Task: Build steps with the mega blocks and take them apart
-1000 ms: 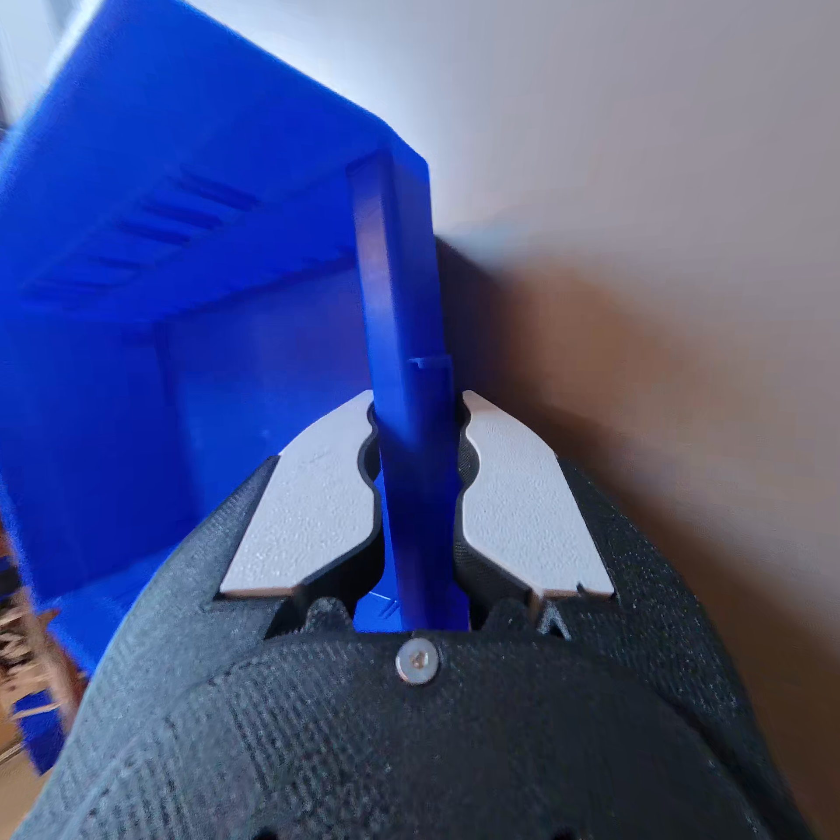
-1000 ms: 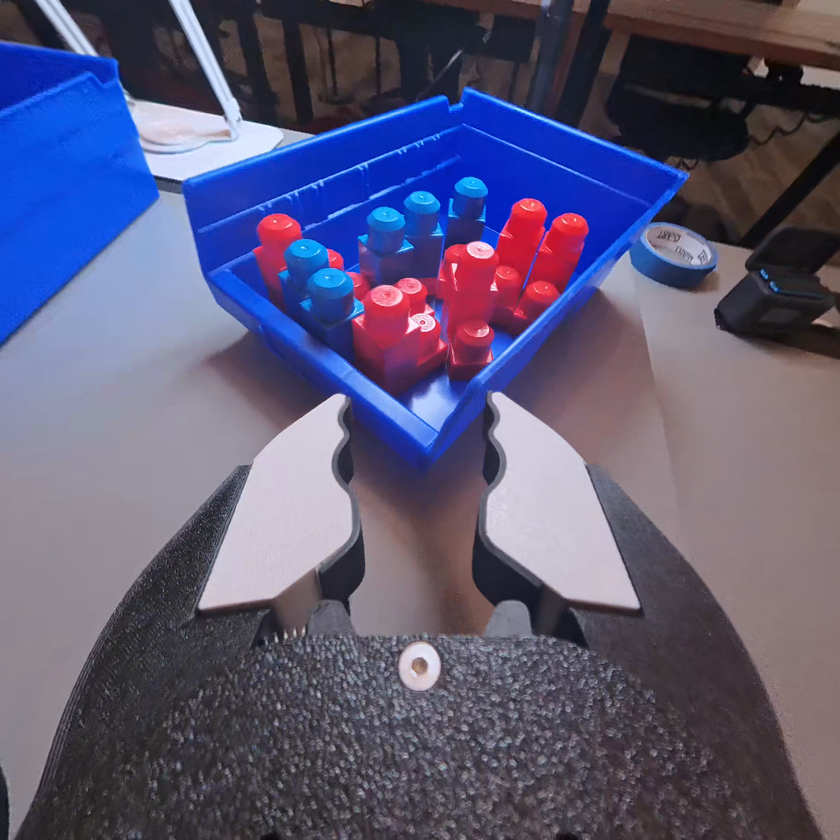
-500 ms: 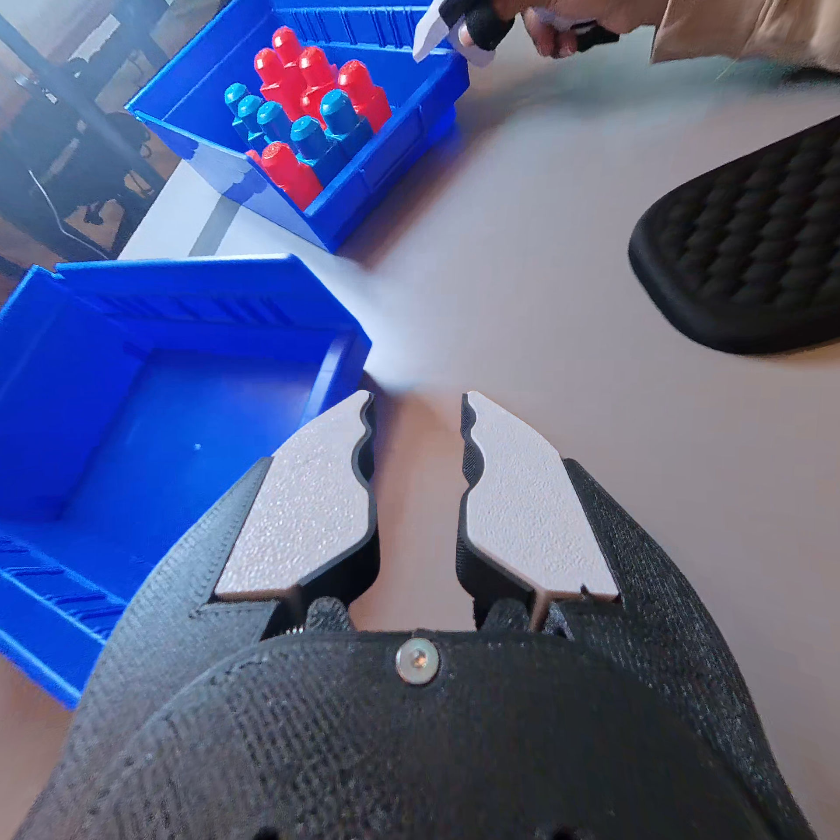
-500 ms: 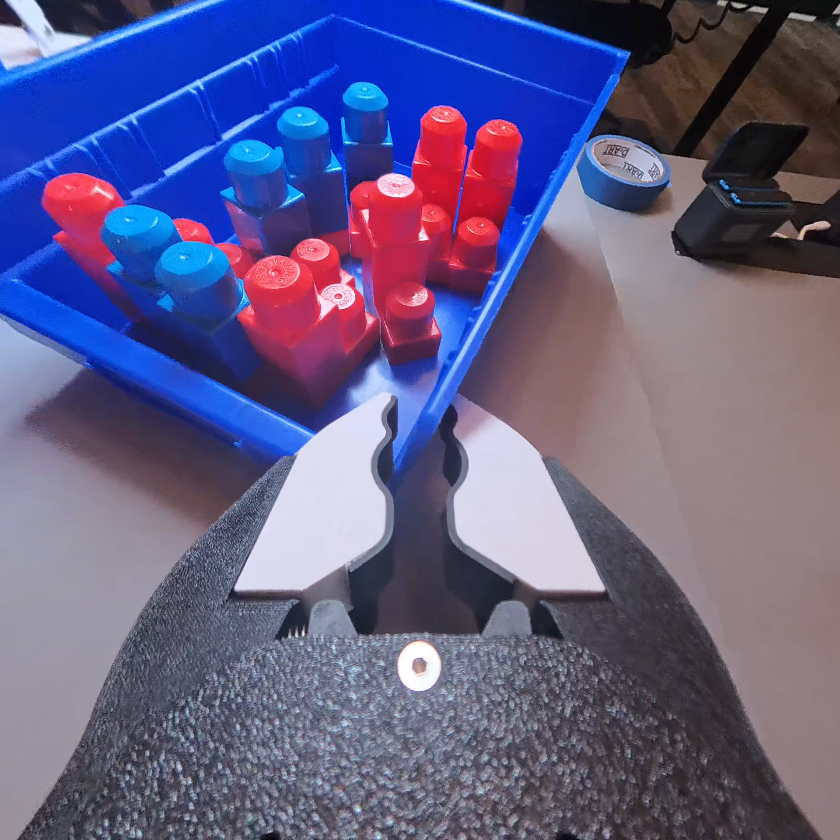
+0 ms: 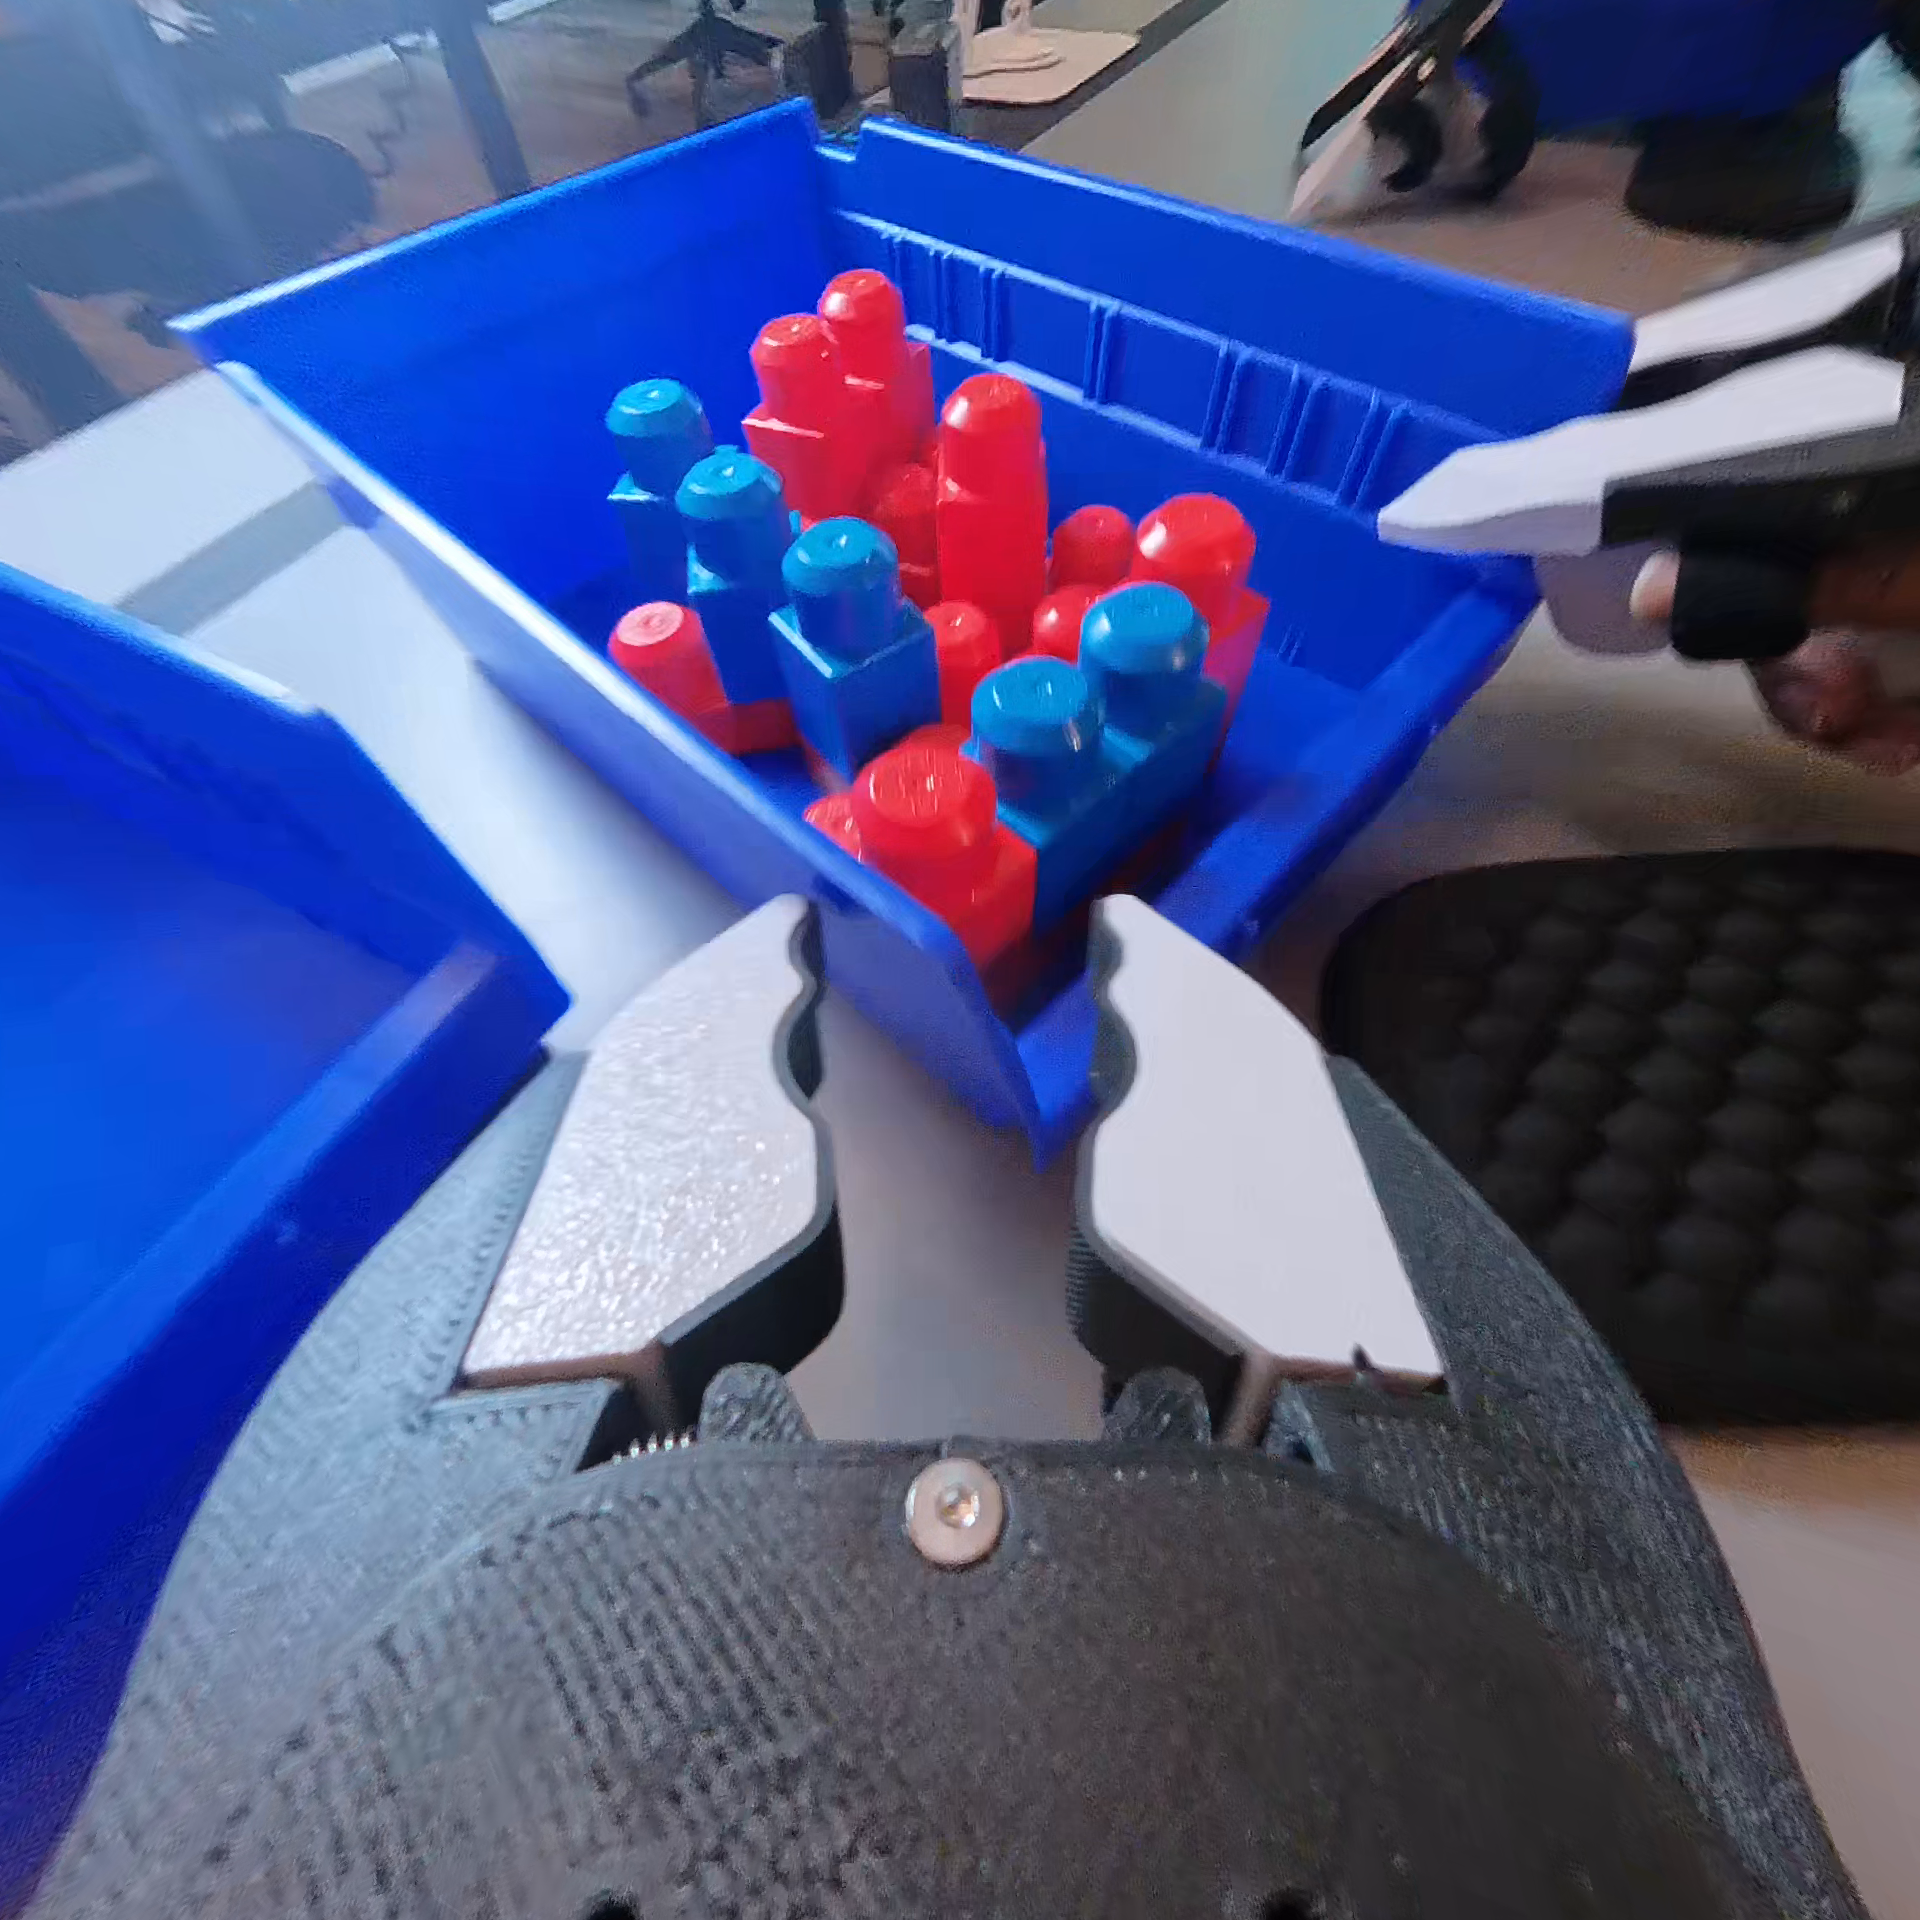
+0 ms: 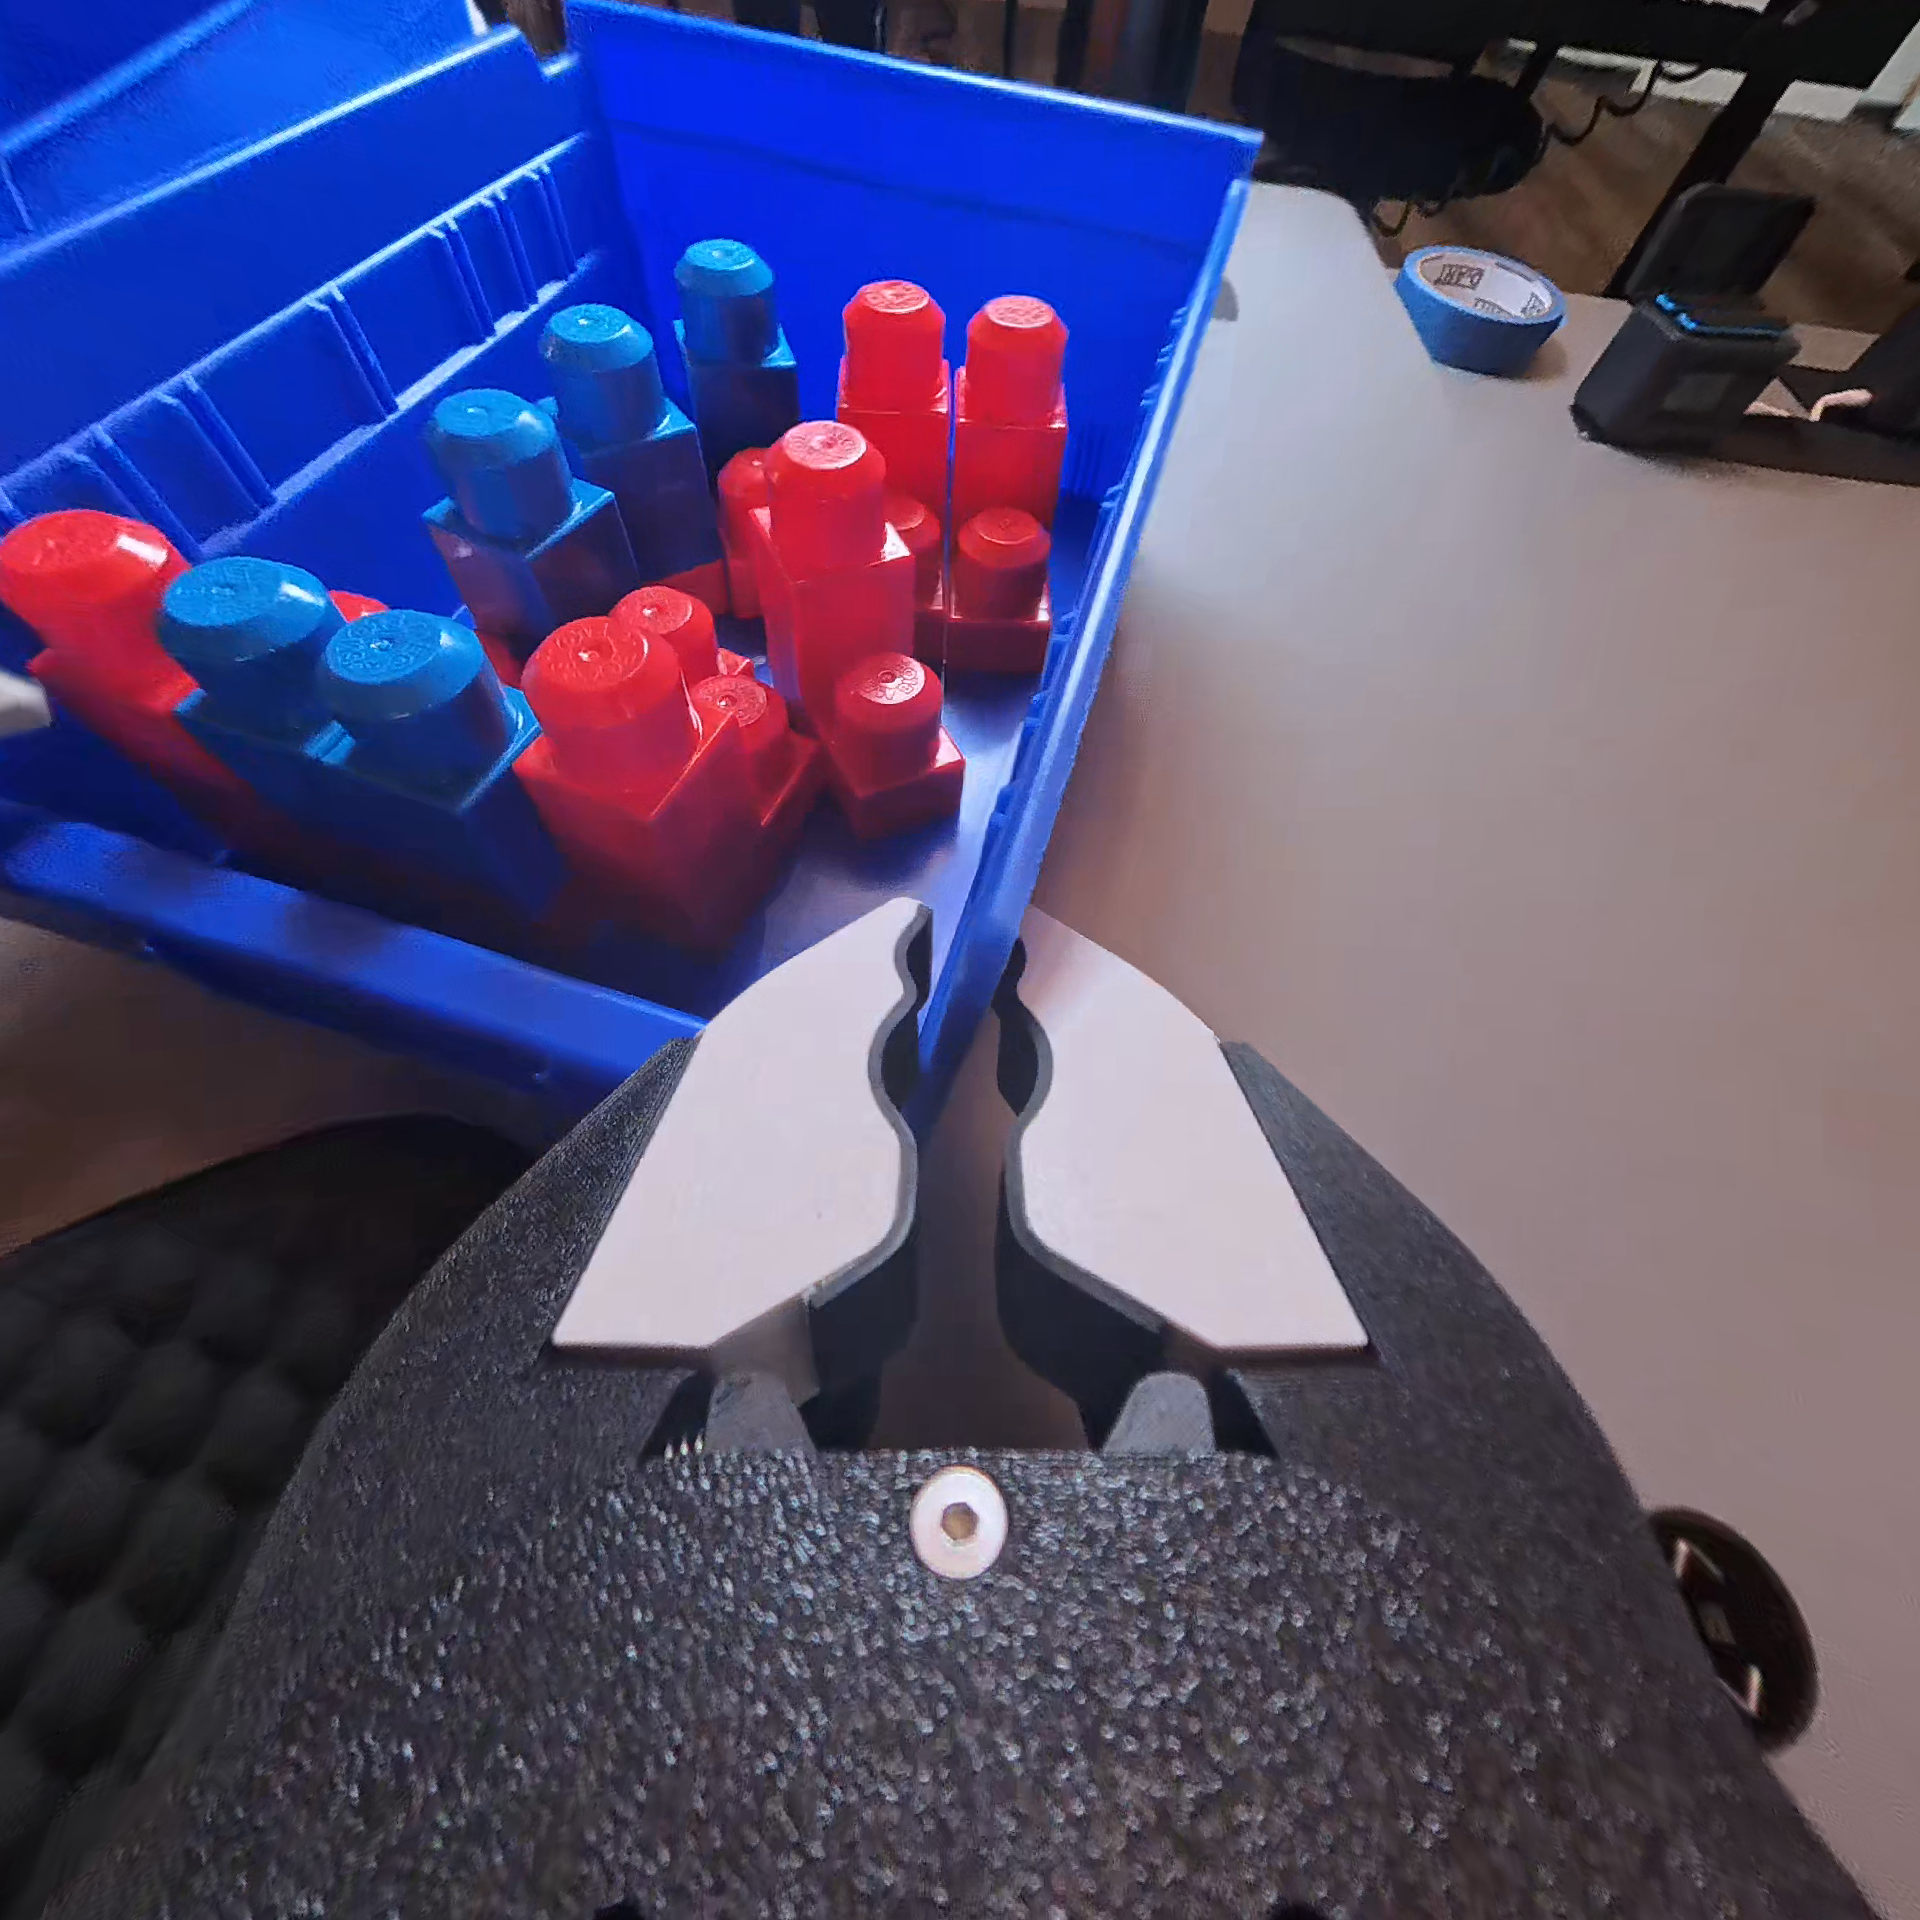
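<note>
Right tool [image 6: 961, 971] clamped on bin [image 6: 1091, 623] wall; left tool [image 5: 951, 935] open, straddling bin's corner. Blocks [image 5: 935, 665] inside. Grey desk [image 6: 1455, 831] bare rightward.

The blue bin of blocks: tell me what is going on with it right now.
A person works two handheld grippers at the blue plastic bin of red and blue mega blocks. The right gripper is shut on the bin's side wall. The left gripper is open, its fingers straddling a near corner of the bin. No block is held. An empty blue plastic bin stands alongside.
</note>
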### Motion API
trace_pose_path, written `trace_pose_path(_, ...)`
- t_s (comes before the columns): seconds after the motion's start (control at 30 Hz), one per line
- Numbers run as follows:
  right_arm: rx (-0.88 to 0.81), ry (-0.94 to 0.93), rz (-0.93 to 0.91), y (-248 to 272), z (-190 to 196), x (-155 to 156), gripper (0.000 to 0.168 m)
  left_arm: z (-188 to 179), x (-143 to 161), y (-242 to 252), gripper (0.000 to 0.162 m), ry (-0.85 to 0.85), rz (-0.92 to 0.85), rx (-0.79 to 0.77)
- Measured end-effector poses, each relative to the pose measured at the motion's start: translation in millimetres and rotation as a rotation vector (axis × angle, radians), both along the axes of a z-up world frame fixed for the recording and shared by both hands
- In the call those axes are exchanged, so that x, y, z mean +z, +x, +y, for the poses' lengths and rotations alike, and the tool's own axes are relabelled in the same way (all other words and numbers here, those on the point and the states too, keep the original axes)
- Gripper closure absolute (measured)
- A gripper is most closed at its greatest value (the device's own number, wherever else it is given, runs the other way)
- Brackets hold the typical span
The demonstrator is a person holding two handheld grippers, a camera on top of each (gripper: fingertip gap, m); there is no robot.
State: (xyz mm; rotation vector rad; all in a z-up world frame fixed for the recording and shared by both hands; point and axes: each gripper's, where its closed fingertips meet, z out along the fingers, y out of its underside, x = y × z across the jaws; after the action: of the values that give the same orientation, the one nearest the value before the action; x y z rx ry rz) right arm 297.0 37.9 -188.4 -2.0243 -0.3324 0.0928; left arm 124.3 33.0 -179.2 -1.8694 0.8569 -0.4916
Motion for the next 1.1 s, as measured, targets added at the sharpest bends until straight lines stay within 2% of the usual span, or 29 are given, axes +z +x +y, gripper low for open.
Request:
trace_pose_path(0.03,-0.006,0.016,-0.003,1.1,-6.6,0.7,0.158,2.5,-0.7,0.1,0.123,-0.017,-0.015,0.029)
trace_pose_path(0.13,0.000,0.065,-0.019,-3.5,-24.0,5.6,0.157,1.9,1.3,-4.8,0.135,0.038,0.040,0.058)
trace_pose_path(0.23,-0.002,0.163,-0.039,-10.5,-35.0,24.4,0.159,-6.2,15.7,-13.8,0.141,0.077,0.025,0.087)
trace_pose_path(0.53,0.119,0.418,-0.005,-68.4,-80.0,114.7,0.161,-77.6,104.5,-73.9,0.142,0.310,0.090,0.196)
trace_pose_path(0.7,0.235,0.474,0.039,-117.5,-102.1,140.1,0.160,-117.6,144.4,-119.3,0.143,0.382,0.073,0.288)
trace_pose_path(0.93,0.504,0.438,0.141,-235.6,-123.7,141.7,0.159,-176.9,136.0,-225.2,0.142,0.353,0.163,0.473)
trace_pose_path(1.1,0.683,0.368,0.141,-328.9,-131.4,123.4,0.157,-208.5,126.2,-309.5,0.143,0.286,0.268,0.626)
